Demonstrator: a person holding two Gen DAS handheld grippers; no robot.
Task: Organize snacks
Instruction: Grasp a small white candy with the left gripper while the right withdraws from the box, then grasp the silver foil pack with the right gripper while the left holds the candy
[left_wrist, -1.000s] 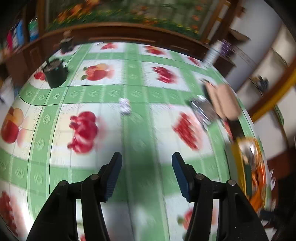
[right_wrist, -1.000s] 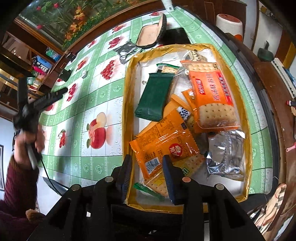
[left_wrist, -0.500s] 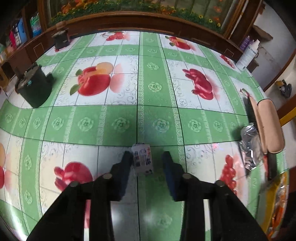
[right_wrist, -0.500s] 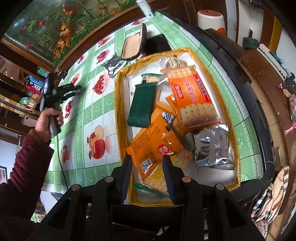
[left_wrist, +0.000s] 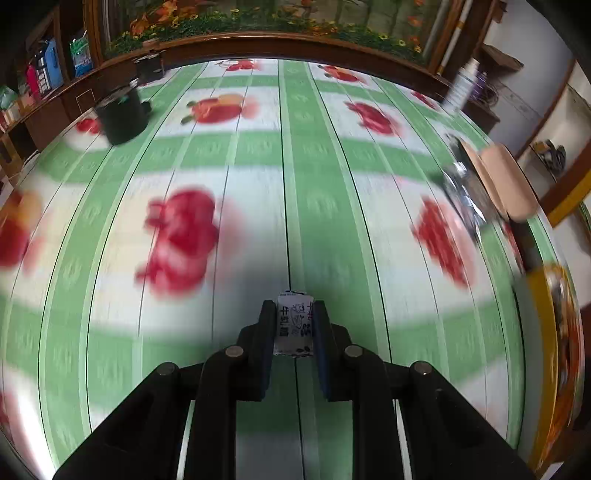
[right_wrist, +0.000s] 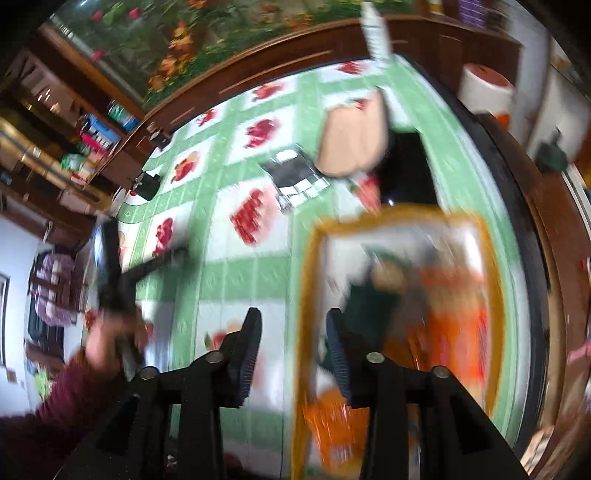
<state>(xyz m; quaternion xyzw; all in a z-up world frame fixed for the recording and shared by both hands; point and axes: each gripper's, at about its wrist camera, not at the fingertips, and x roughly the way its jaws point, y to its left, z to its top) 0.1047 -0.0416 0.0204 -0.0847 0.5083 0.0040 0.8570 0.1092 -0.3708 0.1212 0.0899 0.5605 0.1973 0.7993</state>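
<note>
My left gripper (left_wrist: 294, 314) is shut on a small white candy packet (left_wrist: 294, 323) with dark print and holds it above the green fruit-print tablecloth (left_wrist: 317, 192). In the right wrist view the left gripper (right_wrist: 173, 254) shows at the left, held by a hand. My right gripper (right_wrist: 293, 325) is open and empty, over the left rim of the yellow tray (right_wrist: 308, 280), which holds orange snack packs (right_wrist: 458, 325) and a green packet (right_wrist: 369, 302). The tray's edge (left_wrist: 543, 295) shows at the right of the left wrist view. Both views are blurred.
A silver wrapper (right_wrist: 299, 177), a tan open case (right_wrist: 351, 140) and a black object (right_wrist: 406, 170) lie beyond the tray. A black pot (left_wrist: 120, 114) stands far left, a white bottle (left_wrist: 460, 86) far right. The dark table rim (right_wrist: 528, 236) runs along the right.
My left gripper closed on the candy packet and lifted it back from the table. My right gripper opened wider and shifted left, from over the tray's snacks to its left rim.
</note>
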